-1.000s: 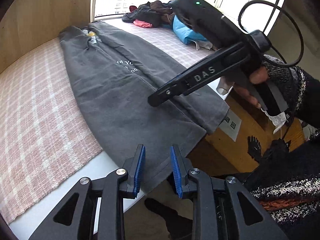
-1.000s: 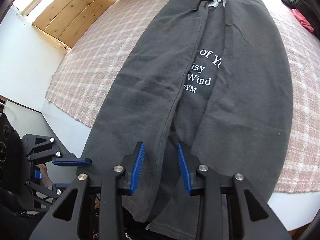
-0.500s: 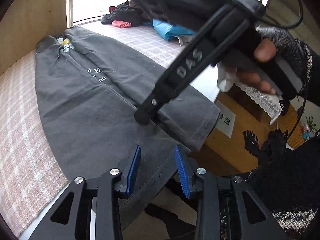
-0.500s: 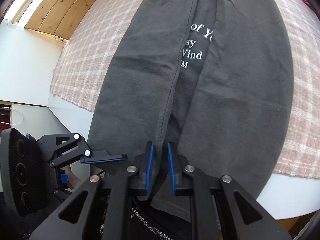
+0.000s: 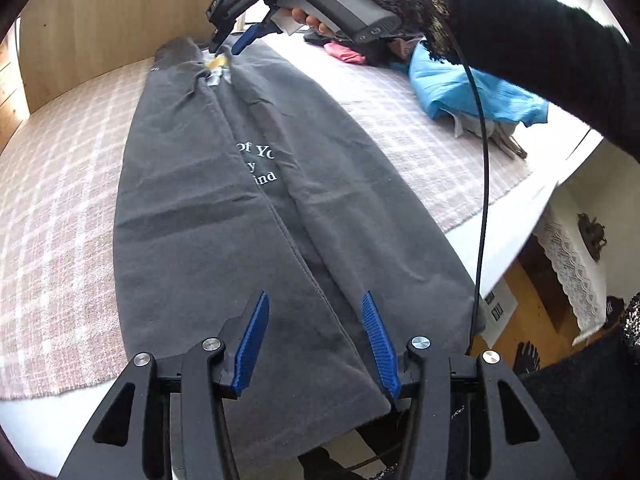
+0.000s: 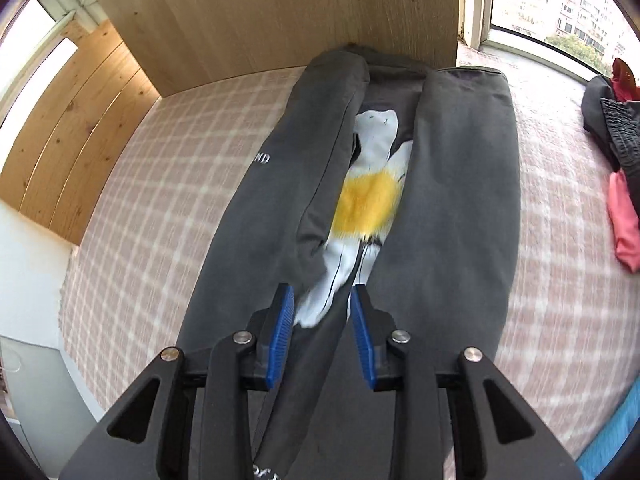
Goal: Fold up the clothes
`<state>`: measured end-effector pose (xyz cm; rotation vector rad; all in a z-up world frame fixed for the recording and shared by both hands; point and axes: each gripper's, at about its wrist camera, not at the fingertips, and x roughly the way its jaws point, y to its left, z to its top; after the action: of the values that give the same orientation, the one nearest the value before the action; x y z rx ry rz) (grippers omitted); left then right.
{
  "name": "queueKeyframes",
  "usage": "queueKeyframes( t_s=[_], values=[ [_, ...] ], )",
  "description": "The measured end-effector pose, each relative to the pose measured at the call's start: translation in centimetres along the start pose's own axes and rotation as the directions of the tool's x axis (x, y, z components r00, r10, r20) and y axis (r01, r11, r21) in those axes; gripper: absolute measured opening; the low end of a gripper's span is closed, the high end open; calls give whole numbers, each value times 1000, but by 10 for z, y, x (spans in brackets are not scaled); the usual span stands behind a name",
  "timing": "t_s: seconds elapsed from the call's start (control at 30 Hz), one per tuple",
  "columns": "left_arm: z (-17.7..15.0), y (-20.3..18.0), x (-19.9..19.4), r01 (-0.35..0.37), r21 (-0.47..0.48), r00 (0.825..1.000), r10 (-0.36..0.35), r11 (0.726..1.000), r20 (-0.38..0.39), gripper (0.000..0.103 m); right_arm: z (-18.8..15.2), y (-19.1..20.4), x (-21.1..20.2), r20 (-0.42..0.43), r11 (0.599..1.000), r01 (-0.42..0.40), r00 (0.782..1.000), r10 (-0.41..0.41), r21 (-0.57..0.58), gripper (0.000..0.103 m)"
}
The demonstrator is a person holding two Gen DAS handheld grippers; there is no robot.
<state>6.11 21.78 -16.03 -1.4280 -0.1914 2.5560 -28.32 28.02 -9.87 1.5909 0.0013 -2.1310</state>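
We see the dark grey shirt point(image 5: 192, 216) lying flat on the pink checked cloth point(image 5: 52, 184), both sides folded in to the middle. Our left tongs point(image 5: 314, 344) hang spread wide over its near end — holding nothing. Our right tongs point(image 6: 322, 334) hover over the far end, spread too, above a yellow and white picture point(image 6: 368, 200).

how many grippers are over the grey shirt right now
2. The left gripper hangs open over the grey shirt's near hem; the right gripper, open, is at its far end over the yellow print.
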Motion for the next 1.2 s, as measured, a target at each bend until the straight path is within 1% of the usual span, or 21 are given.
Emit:
queueKeyframes(
  t_s=[0.07, 0.13, 0.17, 0.23, 0.3, 0.37, 0.43, 0.47, 0.5, 0.53, 0.57, 0.67, 0.7, 0.73, 0.77, 0.83, 0.93, 1.03, 1.13, 1.2],
  values=[
    [1, 1, 7, -49, -55, 999, 49, 997, -10, 47, 18, -6, 14, -20, 1000, -24, 1000, 24, -2, 30],
    [1, 2, 15, -98, -108, 995, 95, 989, -34, 47, 29, -8, 26, -44, 999, -37, 998, 36, -18, 30],
    [1, 1, 16, -113, -120, 993, 110, 986, -32, 48, 33, -9, 30, -52, 999, -46, 998, 45, -22, 30],
    [1, -2, 17, -148, -125, 989, 144, 981, -34, 47, 39, -11, 37, -60, 998, -66, 996, 65, -24, 30],
    [1, -4, 18, -175, -126, 984, 171, 976, -41, 44, 44, -13, 42, -69, 995, -95, 993, 94, -18, 30],
    [0, -4, 17, -197, -138, 980, 193, 971, -44, 38, 47, -12, 48, -93, 994, -107, 990, 104, -30, 30],
    [-1, 3, 14, -196, -166, 981, 191, 966, -45, 21, 48, -10, 52, -112, 992, -113, 988, 106, -50, 30],
    [-1, 7, 14, -182, -190, 983, 176, 965, -45, 16, 48, -10, 53, -116, 991, -121, 987, 114, -52, 30],
    [-1, 11, 14, -168, -213, 986, 162, 963, -45, 7, 49, -10, 54, -119, 990, -131, 985, 125, -51, 30],
    [-2, 15, 13, -153, -236, 988, 147, 960, -45, 4, 49, -10, 56, -125, 988, -144, 983, 137, -48, 30],
    [-2, 18, 13, -139, -258, 990, 132, 956, -44, 4, 50, -10, 58, -134, 986, -158, 979, 151, -44, 30],
    [-2, 15, 11, -133, -238, 991, 126, 962, -45, 3, 51, -8, 61, -148, 984, -166, 977, 154, -72, 29],
    [-2, 13, 10, -121, -240, 993, 115, 963, -41, 3, 52, -7, 61, -152, 982, -168, 976, 154, -82, 25],
    [-1, 11, 8, -112, -239, 994, 106, 965, -37, 3, 53, -6, 61, -159, 982, -165, 976, 148, -96, 7],
    [-1, 9, 6, -103, -238, 995, 98, 966, -33, 3, 54, -4, 58, -160, 982, -156, 978, 137, -110, 6],
    [1, 4, 4, -110, -215, 994, 106, 970, -32, 3, 56, 1, 50, -153, 981, -135, 982, 112, -143, 6],
    [4, 0, -1, -105, -191, 994, 102, 976, -25, 3, 57, 9, 40, -139, 974, -88, 989, 60, -208, 6],
    [4, -2, 1, -114, -171, 993, 110, 979, -32, 3, 54, 12, 45, -135, 969, -40, 991, 8, -243, 6],
    [1, 1, 8, -95, -176, 994, 86, 980, -61, 3, 49, 14, 58, -133, 960, 6, 990, -45, -278, 6],
    [-2, 3, 12, -78, -183, 995, 66, 980, -76, 4, 48, 15, 58, -122, 955, 29, 990, -68, -295, 6]
  ],
)
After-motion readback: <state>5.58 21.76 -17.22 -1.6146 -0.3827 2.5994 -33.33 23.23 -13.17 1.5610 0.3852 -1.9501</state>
